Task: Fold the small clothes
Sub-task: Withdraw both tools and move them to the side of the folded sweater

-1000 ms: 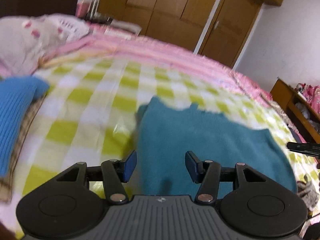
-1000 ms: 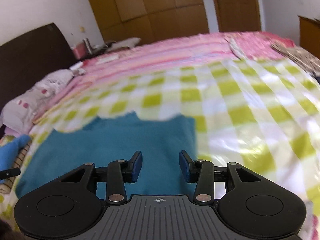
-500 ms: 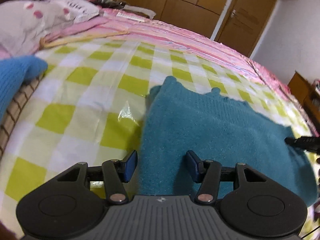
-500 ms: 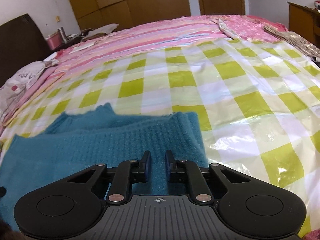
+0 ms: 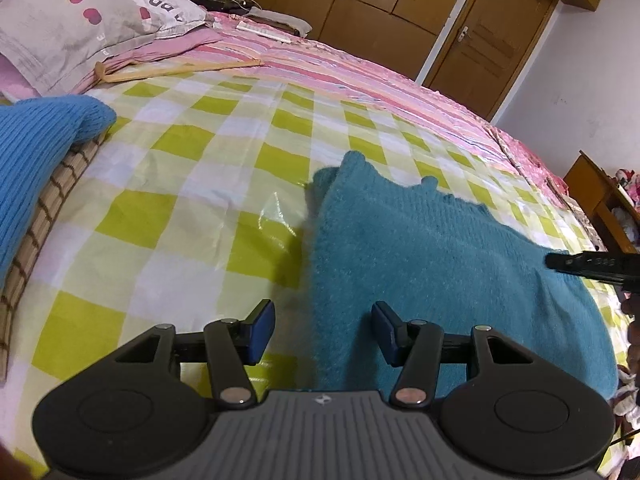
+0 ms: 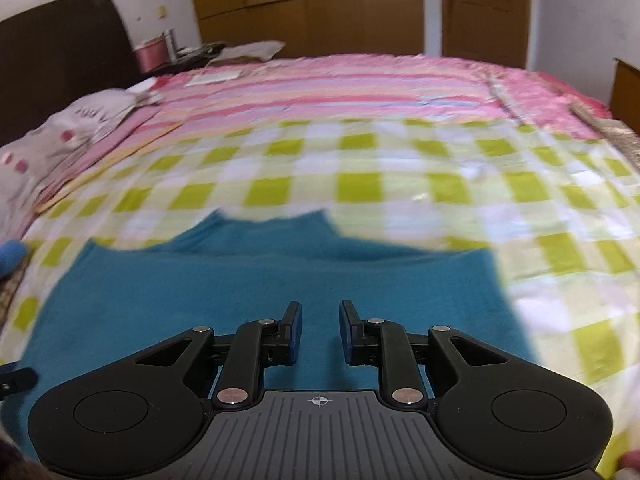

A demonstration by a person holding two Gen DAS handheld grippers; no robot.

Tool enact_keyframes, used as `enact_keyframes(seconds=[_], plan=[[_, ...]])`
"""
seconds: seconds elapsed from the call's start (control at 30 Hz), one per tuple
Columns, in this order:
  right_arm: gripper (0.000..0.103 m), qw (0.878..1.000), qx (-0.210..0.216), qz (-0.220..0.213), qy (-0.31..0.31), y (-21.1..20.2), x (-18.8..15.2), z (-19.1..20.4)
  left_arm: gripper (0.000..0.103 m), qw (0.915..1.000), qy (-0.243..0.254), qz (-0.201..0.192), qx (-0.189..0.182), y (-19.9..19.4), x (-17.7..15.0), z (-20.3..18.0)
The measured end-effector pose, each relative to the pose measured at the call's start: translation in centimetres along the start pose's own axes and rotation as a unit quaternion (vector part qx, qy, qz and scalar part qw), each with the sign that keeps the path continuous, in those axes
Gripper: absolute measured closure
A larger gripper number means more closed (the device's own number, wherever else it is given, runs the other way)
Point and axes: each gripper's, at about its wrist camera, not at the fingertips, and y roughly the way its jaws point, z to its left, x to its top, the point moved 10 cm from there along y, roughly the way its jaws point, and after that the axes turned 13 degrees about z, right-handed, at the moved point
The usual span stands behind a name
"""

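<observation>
A blue knit (image 5: 28, 160) lies at the far left of the left wrist view on a brown checked cloth (image 5: 44, 216), beside a grey pillow (image 5: 84, 24) at the head of the bed. A wooden hanger (image 5: 176, 70) rests across the line where the pink striped blanket (image 5: 360, 68) meets the green-and-white checked sheet (image 5: 180, 184). No container with visible contents shows near the work; a pink tub (image 6: 150, 54) stands on the far bedside, its contents impossible to make out.

The left gripper (image 5: 323, 330) hovers low over the sheet with its 2 blue-padded fingers wide apart and nothing between them. The teal sweater's (image 5: 432, 256) left edge runs up between them, so one finger is over the sheet and the other over the knit.

The sweater lies flat on the checked sheet (it looks doubled over, with a second layer showing at the far edge). In the right wrist view its long axis runs left to right across the bed, and the neck notch (image 6: 276, 220) at its far edge points toward the pink blanket.

The right gripper (image 6: 320, 332) is over the sweater's middle, fingers a narrow gap apart, gripping nothing; this view is motion-blurred. Its black tip also shows at the right edge of the left view, above the sweater's right corner. A wooden shelf (image 5: 600, 196) stands beyond the bed there.
</observation>
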Motion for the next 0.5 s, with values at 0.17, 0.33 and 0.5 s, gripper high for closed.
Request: enact_keyframes(seconds=[0.17, 0.33, 0.5], plan=[[0.079, 0.999, -0.02, 0.036, -0.017, 2.8, -1.6, 2.4, 0.045, 0.9997, -0.008, 0.017, -0.016, 0.0, -0.5, 0.5], [0.079, 0.999, -0.023, 0.038, -0.018, 1.8, -0.9, 3.6, 0.045, 0.9988, -0.02, 0.027, -0.035, 0.2, -0.9, 1.0], [0.079, 0.998, 0.012, 0.033, -0.06, 0.5, -0.2, 8.8, 0.045, 0.9982, -0.023, 0.032, -0.046, -0.1, -1.1, 0.9]])
